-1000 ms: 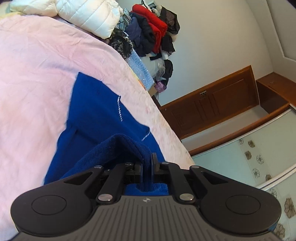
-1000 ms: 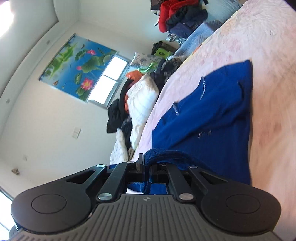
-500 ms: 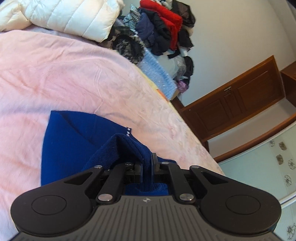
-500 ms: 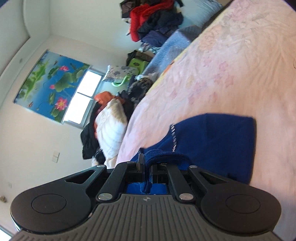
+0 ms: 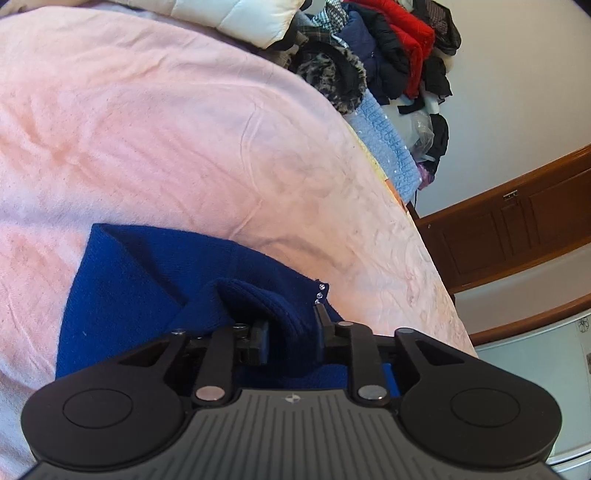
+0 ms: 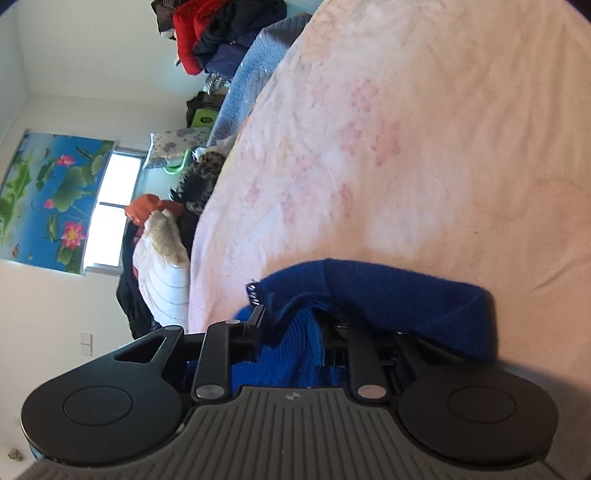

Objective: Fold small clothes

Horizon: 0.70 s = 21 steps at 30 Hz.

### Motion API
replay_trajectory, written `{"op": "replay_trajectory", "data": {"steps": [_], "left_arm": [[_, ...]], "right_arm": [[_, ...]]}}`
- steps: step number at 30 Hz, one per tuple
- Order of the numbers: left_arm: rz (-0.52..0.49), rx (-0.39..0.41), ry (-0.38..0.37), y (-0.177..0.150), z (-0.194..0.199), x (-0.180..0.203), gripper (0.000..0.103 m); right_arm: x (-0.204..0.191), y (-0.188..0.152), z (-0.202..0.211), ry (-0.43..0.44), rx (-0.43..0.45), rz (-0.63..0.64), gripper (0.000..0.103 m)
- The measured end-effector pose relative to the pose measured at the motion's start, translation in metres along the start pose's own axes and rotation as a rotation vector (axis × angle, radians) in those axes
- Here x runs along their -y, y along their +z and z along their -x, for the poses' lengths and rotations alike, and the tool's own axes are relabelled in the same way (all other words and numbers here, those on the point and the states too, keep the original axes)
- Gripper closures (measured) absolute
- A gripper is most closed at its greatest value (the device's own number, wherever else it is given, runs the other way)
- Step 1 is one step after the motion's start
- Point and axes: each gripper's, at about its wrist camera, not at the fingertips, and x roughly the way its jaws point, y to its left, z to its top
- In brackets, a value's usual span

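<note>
The left hand-held gripper (image 5: 291, 325) has its jaws parted, with a fold of the blue garment (image 5: 147, 291) bunched between them. The right hand-held gripper (image 6: 291, 328) likewise stands parted around the garment's edge. Ahead of both, bare pink bed (image 5: 166, 129) reaches to its edge.

— What's the room giving us?
— Pink bedspread (image 5: 155, 122) filling the foreground, creased, with faint flower prints. Beyond its far edge, a heap of clothes (image 5: 391, 55), red and dark pieces on top, and a white padded jacket (image 5: 236, 14).
— And the walls?
— Plain white wall (image 5: 517, 92), brown wooden cabinet (image 5: 517, 229) below it. On the other side, a bright window (image 6: 110, 206) throwing daylight, with a lotus-pond picture (image 6: 48, 199) beside it.
</note>
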Motion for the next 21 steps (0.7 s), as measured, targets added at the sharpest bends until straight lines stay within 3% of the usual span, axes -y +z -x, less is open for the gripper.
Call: {"op": "replay_trajectory", "data": {"steps": [3, 4, 5, 7, 9, 10, 13, 14, 15, 17, 21], "left_arm": [[-0.055, 0.048, -0.014, -0.004, 0.015, 0.014, 0.068], [-0.07, 0.094, -0.013, -0.006, 0.024, 0.019, 0.052], [-0.091, 0.153, -0.021, -0.009, 0.036, 0.024, 0.028], [-0.122, 0.258, -0.081, -0.013, 0.057, 0.031, 0.011], [-0.182, 0.338, -0.087, -0.019, 0.07, 0.045, 0.011], [-0.255, 0.366, -0.02, -0.025, 0.069, 0.058, 0.011], [-0.655, 0.456, 0.35, -0.066, 0.028, 0.101, 0.011], [-0.774, 0.457, 0.418, -0.083, 0.009, 0.107, 0.012], [-0.836, 0.426, 0.433, -0.096, -0.006, 0.107, 0.012], [-0.845, 0.333, 0.415, -0.111, -0.03, 0.102, 0.015], [-0.817, 0.263, 0.459, -0.118, -0.058, 0.089, 0.015]], "right_arm": [[-0.014, -0.002, 0.014, 0.013, 0.08, 0.036, 0.049], [-0.02, -0.004, 0.022, 0.016, 0.126, 0.057, 0.048], [-0.028, -0.007, 0.029, 0.013, 0.165, 0.093, 0.048], [-0.045, -0.012, 0.039, -0.005, 0.201, 0.173, 0.047], [-0.059, -0.017, 0.039, -0.021, 0.197, 0.24, 0.047], [-0.067, -0.02, 0.035, -0.037, 0.185, 0.282, 0.047], [-0.09, -0.036, 0.011, -0.167, 0.157, 0.451, 0.047], [-0.094, -0.043, 0.002, -0.231, 0.163, 0.519, 0.047], [-0.097, -0.05, -0.009, -0.287, 0.162, 0.582, 0.047], [-0.098, -0.065, -0.029, -0.392, 0.174, 0.68, 0.046], [-0.09, -0.09, -0.056, -0.51, 0.17, 0.852, 0.039]]}}
